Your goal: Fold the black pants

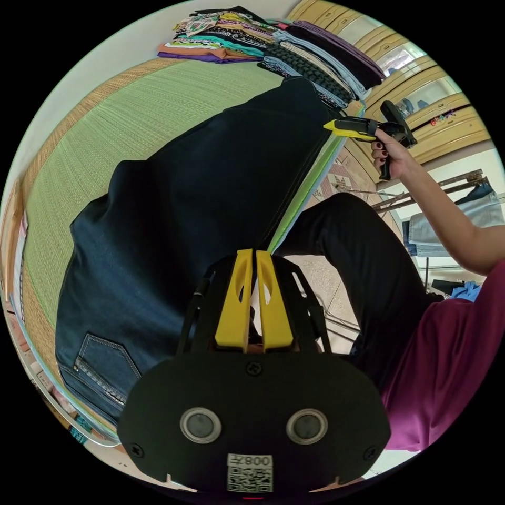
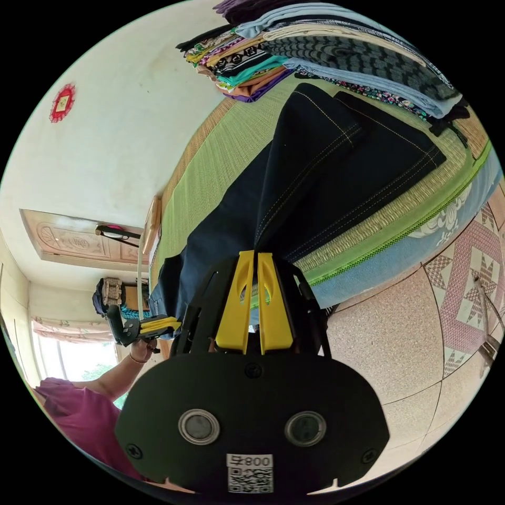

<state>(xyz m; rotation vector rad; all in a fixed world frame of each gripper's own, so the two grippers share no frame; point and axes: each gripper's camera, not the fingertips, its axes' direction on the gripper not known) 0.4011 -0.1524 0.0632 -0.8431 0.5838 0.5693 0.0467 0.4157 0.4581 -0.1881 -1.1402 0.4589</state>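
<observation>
Black pants (image 1: 200,210) lie flat along the green woven mat (image 1: 131,137) on the bed, waistband end near the left gripper (image 1: 251,258), leg ends toward the stacked folded clothes (image 1: 273,42). Left gripper jaws nearly together at the pants' edge; can't tell if cloth is pinched. Right gripper (image 2: 251,259) same: jaws narrow, at the leg seam, grip unclear.
</observation>
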